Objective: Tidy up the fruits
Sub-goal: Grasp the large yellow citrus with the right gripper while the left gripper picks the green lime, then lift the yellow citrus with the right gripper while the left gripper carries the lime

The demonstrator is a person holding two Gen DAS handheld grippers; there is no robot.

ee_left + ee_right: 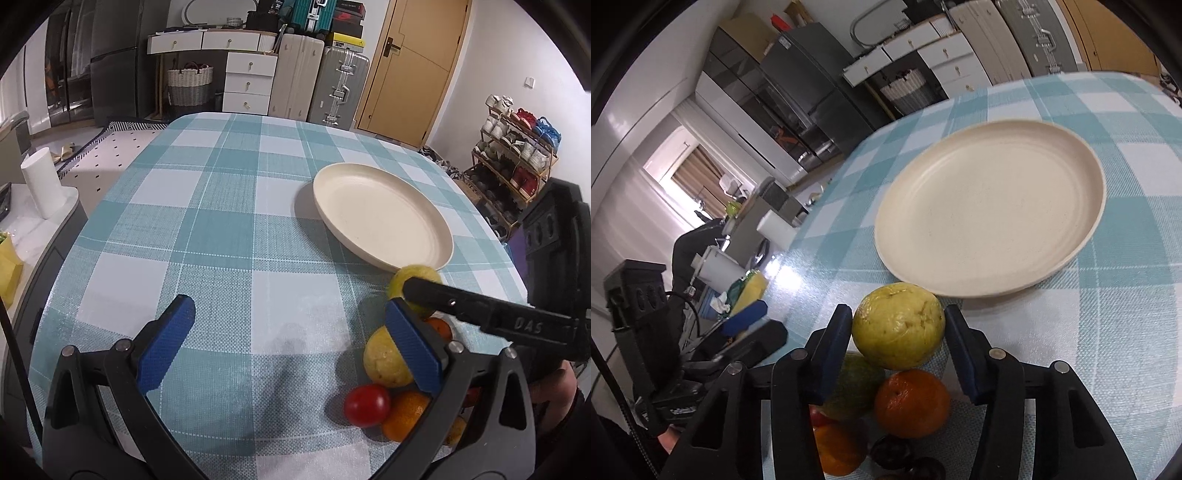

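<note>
Fruits sit in a loose pile on the checked tablecloth (229, 229) near me, and none has reached the cream plate (990, 218), which lies bare just beyond the pile, so I judge the sorting barely begun. My right gripper (897, 343) has its fingers either side of the yellow-green fruit (899, 326), close against its flanks; I cannot tell whether they press it or whether it is lifted. Under and behind it I see an orange (912, 402), a red tomato (367, 404), a yellow lemon (386, 360) and dark fruit I cannot name. My left gripper (291, 332) hangs spread wide over bare cloth, holding nothing. Every piece remains to be moved.
</note>
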